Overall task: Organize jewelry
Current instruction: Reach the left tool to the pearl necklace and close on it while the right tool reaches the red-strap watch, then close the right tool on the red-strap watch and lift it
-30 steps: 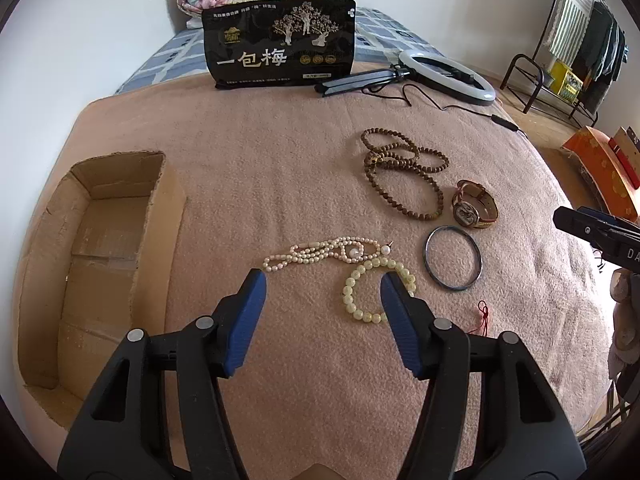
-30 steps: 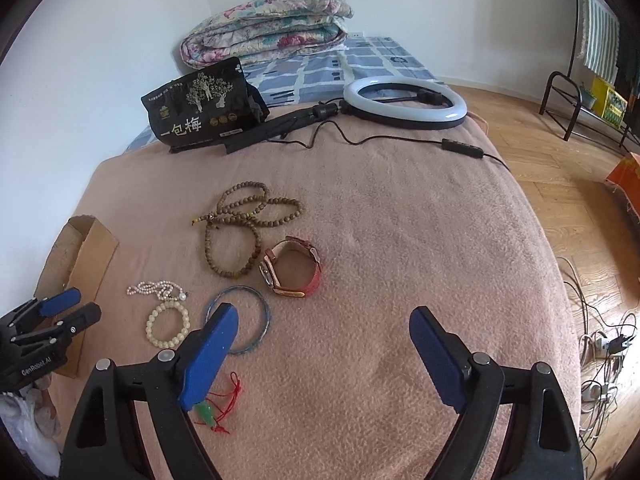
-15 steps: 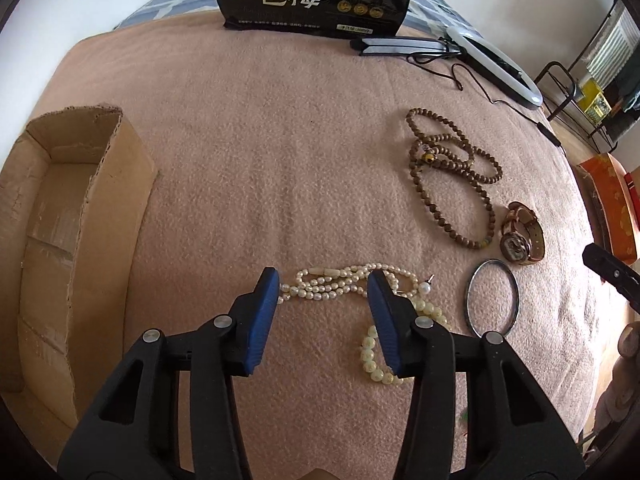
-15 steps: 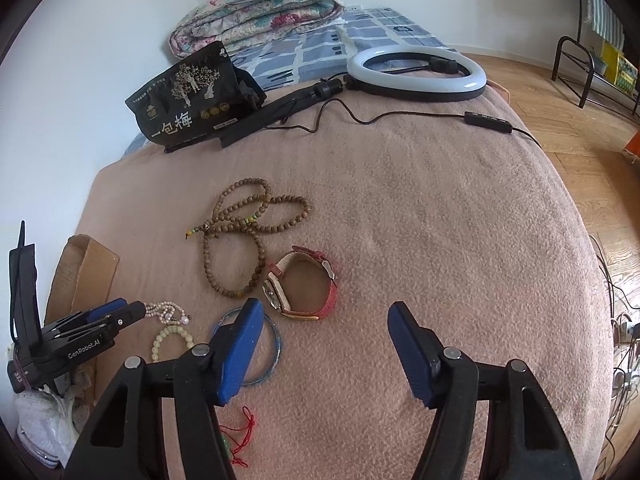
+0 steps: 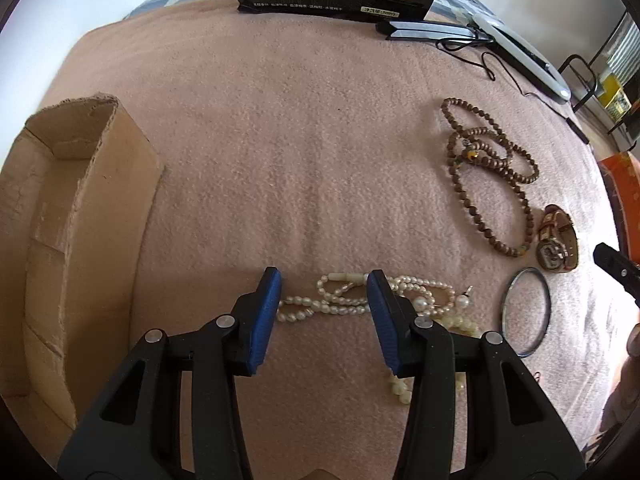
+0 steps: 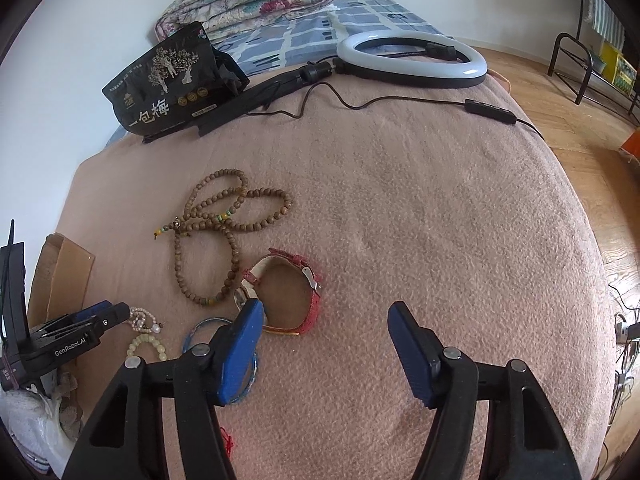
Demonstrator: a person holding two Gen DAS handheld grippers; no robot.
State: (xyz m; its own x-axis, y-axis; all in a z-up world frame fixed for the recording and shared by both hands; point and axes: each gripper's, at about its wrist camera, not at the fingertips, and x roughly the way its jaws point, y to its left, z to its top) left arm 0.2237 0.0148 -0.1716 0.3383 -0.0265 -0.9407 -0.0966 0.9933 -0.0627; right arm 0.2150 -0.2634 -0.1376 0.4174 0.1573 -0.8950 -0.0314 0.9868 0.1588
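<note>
Left gripper (image 5: 324,276): jaws partly apart, gripping nothing, straddling the white pearl necklace (image 5: 344,304) on the pink blanket (image 5: 320,140).
Right gripper (image 6: 324,314): wider, empty, just before the red-strapped watch (image 6: 308,308).
Cardboard box (image 5: 72,240): left of the pearls.

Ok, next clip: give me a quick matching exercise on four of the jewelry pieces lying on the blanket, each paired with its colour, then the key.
Things:
1. pearl necklace
2. wooden bead strand
3. watch strap
4. bangle

Colours:
A. red
B. blue
C. brown
D. white

Pairs: 1-D, 2-C, 3-A, 4-B.

All four lie on the pink blanket. The pearl necklace sits between the fingers of the left gripper, whose pads do not press on it.
</note>
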